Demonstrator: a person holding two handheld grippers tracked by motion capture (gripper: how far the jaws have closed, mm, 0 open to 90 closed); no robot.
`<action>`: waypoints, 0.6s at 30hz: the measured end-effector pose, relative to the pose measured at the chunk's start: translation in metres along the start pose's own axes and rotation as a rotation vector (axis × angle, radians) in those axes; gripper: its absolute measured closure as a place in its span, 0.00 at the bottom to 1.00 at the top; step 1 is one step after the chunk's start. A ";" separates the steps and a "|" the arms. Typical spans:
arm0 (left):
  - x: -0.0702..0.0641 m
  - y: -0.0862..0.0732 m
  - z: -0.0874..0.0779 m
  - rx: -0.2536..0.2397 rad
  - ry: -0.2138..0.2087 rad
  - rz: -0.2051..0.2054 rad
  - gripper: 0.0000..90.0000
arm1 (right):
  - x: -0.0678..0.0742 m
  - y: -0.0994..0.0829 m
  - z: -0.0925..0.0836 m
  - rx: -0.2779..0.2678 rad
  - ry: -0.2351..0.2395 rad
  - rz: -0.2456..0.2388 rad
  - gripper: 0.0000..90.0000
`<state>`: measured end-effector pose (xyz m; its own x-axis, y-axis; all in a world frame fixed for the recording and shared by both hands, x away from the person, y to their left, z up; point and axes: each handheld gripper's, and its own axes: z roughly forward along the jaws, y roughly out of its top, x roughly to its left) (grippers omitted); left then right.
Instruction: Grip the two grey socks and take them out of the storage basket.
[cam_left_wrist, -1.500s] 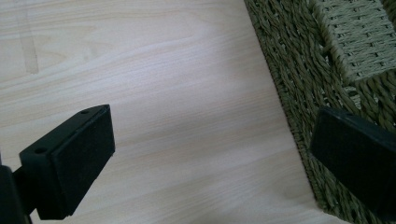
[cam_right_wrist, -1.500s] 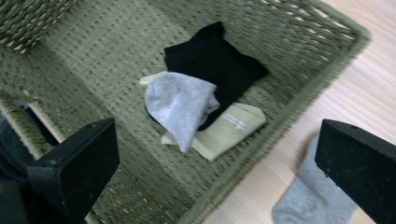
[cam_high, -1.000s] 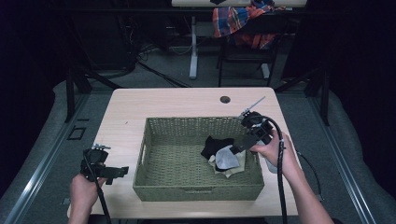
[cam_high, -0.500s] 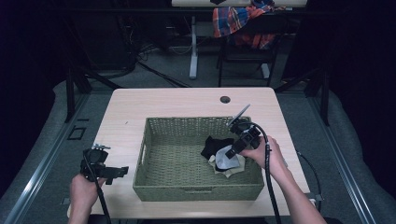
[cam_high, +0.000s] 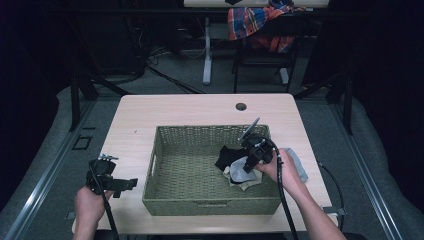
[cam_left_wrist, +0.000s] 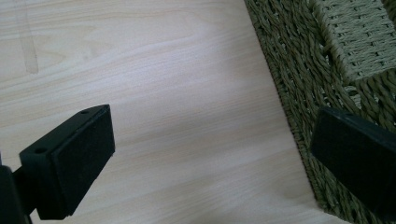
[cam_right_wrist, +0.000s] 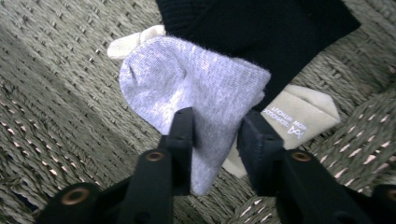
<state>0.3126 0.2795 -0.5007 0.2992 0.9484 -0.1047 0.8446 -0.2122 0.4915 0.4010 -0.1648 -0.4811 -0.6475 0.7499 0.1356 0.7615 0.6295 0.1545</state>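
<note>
Right gripper (cam_right_wrist: 215, 140) jaws just closing, pinching grey sock (cam_right_wrist: 196, 88) inside basket (cam_high: 200, 205), right side, atop black sock (cam_right_wrist: 271, 32). Left gripper (cam_left_wrist: 210, 158) wide open, empty, left of basket.

The basket (cam_high: 200, 195) sits mid-table (cam_high: 165, 112), with the socks (cam_high: 240, 167) piled in its right half. My right gripper (cam_high: 250, 162) is down in it over that pile. My left gripper (cam_high: 112, 181) rests left of the basket, and another sock (cam_high: 298, 165) lies on the table right of it.

Overhead and close views, shared basket (cam_high: 210, 200)
</note>
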 end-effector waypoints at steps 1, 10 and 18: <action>0.000 0.000 0.000 -0.001 0.000 0.003 0.00 | 0.001 0.000 -0.001 0.002 0.007 0.001 0.82; 0.000 0.000 0.000 -0.001 0.001 0.002 0.00 | 0.007 -0.004 -0.027 -0.089 0.021 -0.019 0.93; 0.000 0.000 0.000 0.002 -0.001 0.004 0.00 | 0.009 -0.010 -0.052 -0.167 0.024 -0.038 0.95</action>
<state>0.3128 0.2794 -0.5006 0.3028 0.9474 -0.1033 0.8442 -0.2164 0.4904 0.3856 -0.1748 -0.4306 -0.6779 0.7198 0.1493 0.7219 0.6134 0.3202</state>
